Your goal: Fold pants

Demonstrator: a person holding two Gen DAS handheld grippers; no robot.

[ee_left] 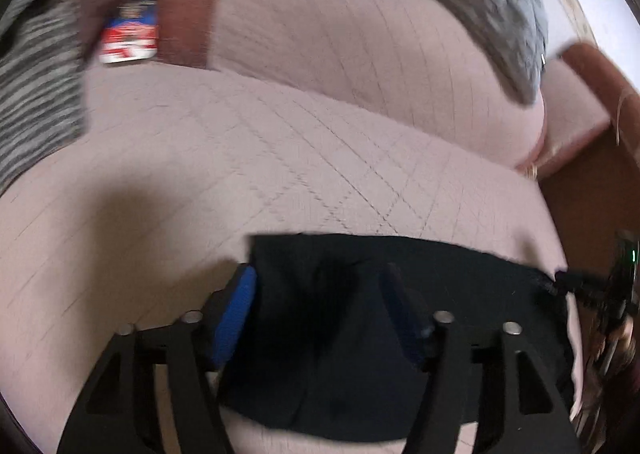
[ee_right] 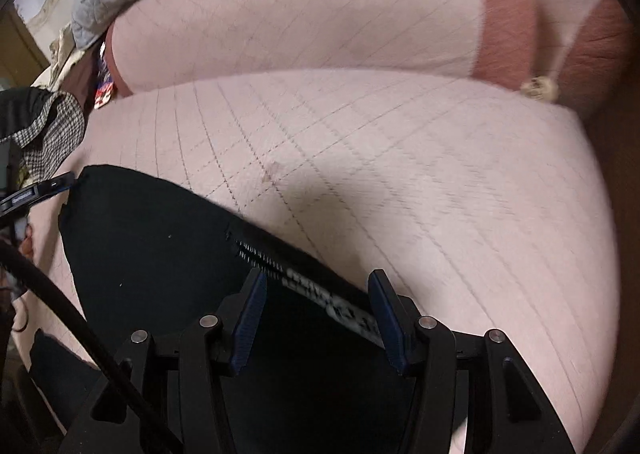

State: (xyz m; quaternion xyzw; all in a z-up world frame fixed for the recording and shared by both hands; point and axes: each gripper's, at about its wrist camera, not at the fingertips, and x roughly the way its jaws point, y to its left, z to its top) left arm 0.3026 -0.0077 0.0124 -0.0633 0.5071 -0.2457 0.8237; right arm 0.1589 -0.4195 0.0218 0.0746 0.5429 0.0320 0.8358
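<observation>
The black pants [ee_left: 460, 294] lie folded on a pink quilted sofa seat [ee_left: 280, 158]. In the left wrist view my left gripper [ee_left: 320, 286] is open, its blue pads spread over the pants' near left corner. In the right wrist view the pants [ee_right: 152, 254] show a waistband with white lettering [ee_right: 320, 294]. My right gripper [ee_right: 316, 286] is open, its blue pads straddling that waistband edge. The left gripper's tip [ee_right: 40, 190] shows at the pants' far corner.
The sofa backrest [ee_left: 340, 34] rises behind the seat, with a grey quilted blanket [ee_left: 500, 14] draped over it. A striped grey garment [ee_left: 36, 94] and a red-blue printed item [ee_left: 128, 34] lie at left. A checkered cloth [ee_right: 52, 126] lies beside the pants. A brown armrest [ee_right: 592, 46] stands at right.
</observation>
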